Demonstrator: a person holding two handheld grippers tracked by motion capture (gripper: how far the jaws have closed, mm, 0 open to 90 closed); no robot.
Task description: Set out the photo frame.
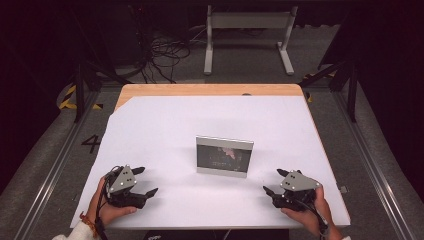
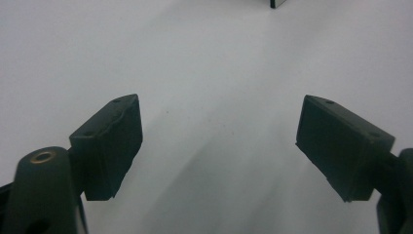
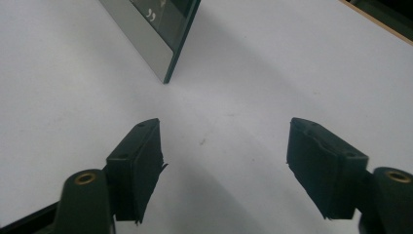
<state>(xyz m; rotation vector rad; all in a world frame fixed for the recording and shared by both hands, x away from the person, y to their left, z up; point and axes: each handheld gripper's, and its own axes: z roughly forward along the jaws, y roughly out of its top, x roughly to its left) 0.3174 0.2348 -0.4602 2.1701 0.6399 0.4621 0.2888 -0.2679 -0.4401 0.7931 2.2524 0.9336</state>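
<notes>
Left tongs (image 1: 145, 181) and right tongs (image 1: 273, 181) gaped wide, empty, on the white worktop (image 1: 165, 130); between them, slightly farther, stood an upright silver-framed picture (image 1: 224, 156) with dark glossy face

Looking down over plain white table (image 2: 204, 58), left gripper (image 2: 219, 146) hovering low with both black jaws spread wide, nothing between them but bare surface. Tiny dark speck on the white between them. Dark corner of some object (image 2: 278, 3) poking in at the top edge.

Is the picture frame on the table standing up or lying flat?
Standing upright: the picture frame rests on its bottom edge on the white table, its front facing the person.
</notes>
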